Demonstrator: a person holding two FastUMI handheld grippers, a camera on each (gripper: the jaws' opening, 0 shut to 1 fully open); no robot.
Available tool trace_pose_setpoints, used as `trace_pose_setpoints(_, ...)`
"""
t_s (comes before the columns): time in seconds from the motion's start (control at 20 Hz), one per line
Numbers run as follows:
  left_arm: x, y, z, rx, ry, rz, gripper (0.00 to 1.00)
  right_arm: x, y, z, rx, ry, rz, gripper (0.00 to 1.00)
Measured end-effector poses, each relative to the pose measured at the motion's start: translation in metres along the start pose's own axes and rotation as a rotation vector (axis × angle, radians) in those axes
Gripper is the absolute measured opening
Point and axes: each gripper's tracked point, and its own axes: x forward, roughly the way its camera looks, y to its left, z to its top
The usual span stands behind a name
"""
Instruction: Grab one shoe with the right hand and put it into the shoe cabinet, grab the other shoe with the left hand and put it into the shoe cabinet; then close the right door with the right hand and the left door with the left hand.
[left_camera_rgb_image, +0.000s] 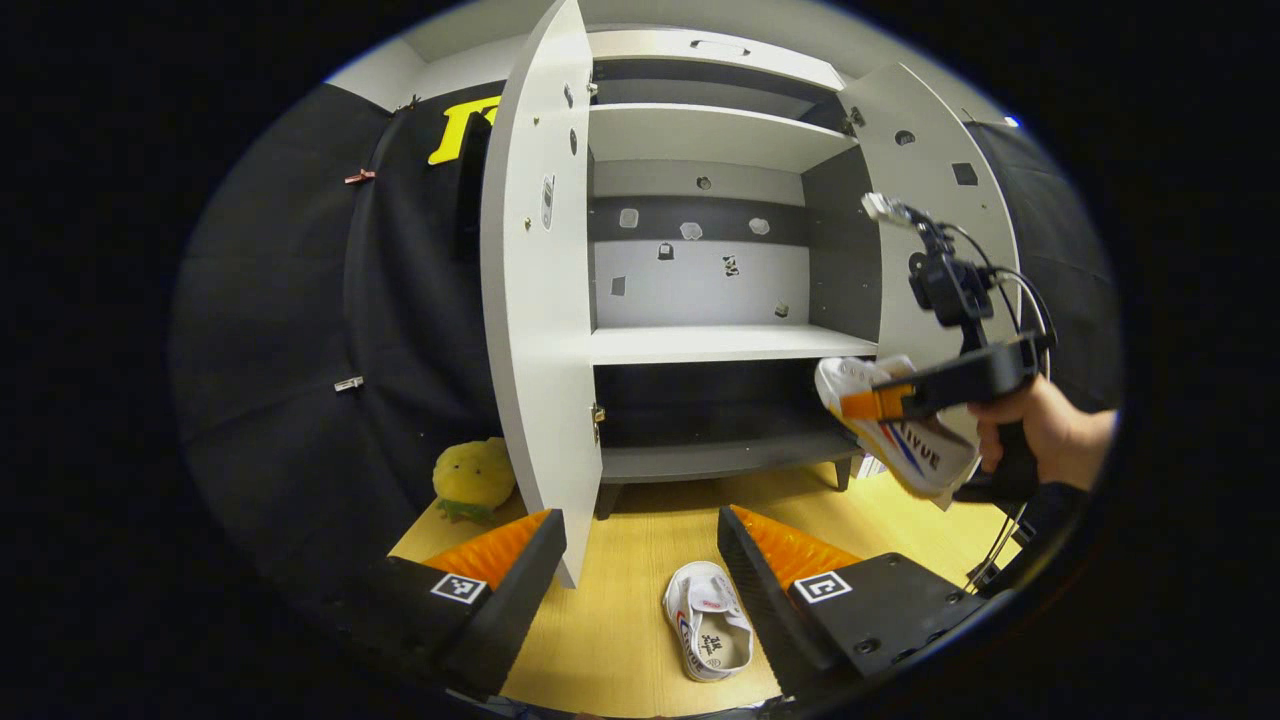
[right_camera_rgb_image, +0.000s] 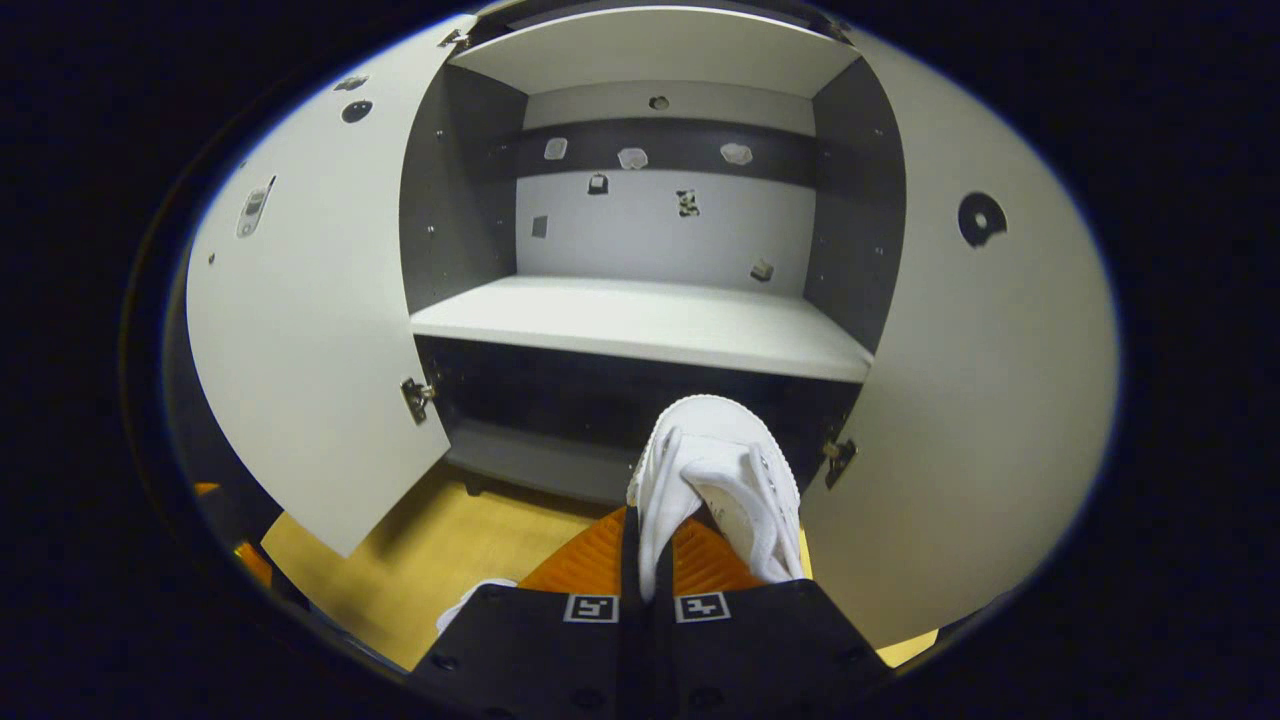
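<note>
Right gripper view is showing the right gripper (right_camera_rgb_image: 655, 545) clamping a white canvas shoe (right_camera_rgb_image: 715, 470) by the thin upper edge, jaws almost fully closed with only fabric between them. This held shoe is hanging in front of the shoe cabinet (right_camera_rgb_image: 640, 325), just below its middle shelf and near the lower compartment. Both doors are standing wide open: the left door (right_camera_rgb_image: 300, 340) and the right door (right_camera_rgb_image: 980, 400).

Left gripper view is showing the left gripper (left_camera_rgb_image: 640, 560) with jaws spread wide and holding nothing. The second shoe (left_camera_rgb_image: 708, 620) is lying on the wooden floor (left_camera_rgb_image: 620, 640) in front of the cabinet, between the open fingers, opening upward.

Handling judgement: the shoe is appearing light, with a soft, collapsible upper and a stiffer rubber sole. Gripping the collar or heel wall is likely giving the firmest hold; a pinch on loose fabric is risking swing and tilt during placement.

Markings: blue lettering and red-blue stripes are showing on the held shoe's side, and print on the floor shoe's insole; neither is legible.
</note>
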Motion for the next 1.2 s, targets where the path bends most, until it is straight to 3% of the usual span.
trace_pose_setpoints(0.35, 0.004, 0.011, 0.001, 0.027, -0.015, 0.044, 0.95, 0.030, -0.011, 0.127, -0.041, -0.131, 0.008, 0.06)
trace_pose_setpoints(0.6, 0.007, 0.021, 0.003, 0.038, -0.017, 0.081, 0.95, 0.071, -0.026, 0.191, -0.072, -0.164, -0.003, 0.05)
trace_pose_setpoints(0.85, 0.004, 0.044, -0.004, 0.044, 0.012, 0.160, 0.96, 0.130, -0.045, 0.211, -0.105, -0.114, -0.017, 0.05)
trace_pose_setpoints(1.2, -0.005, 0.065, 0.001, 0.037, 0.016, 0.272, 0.96, 0.214, -0.059, 0.188, -0.122, 0.054, -0.019, 0.05)
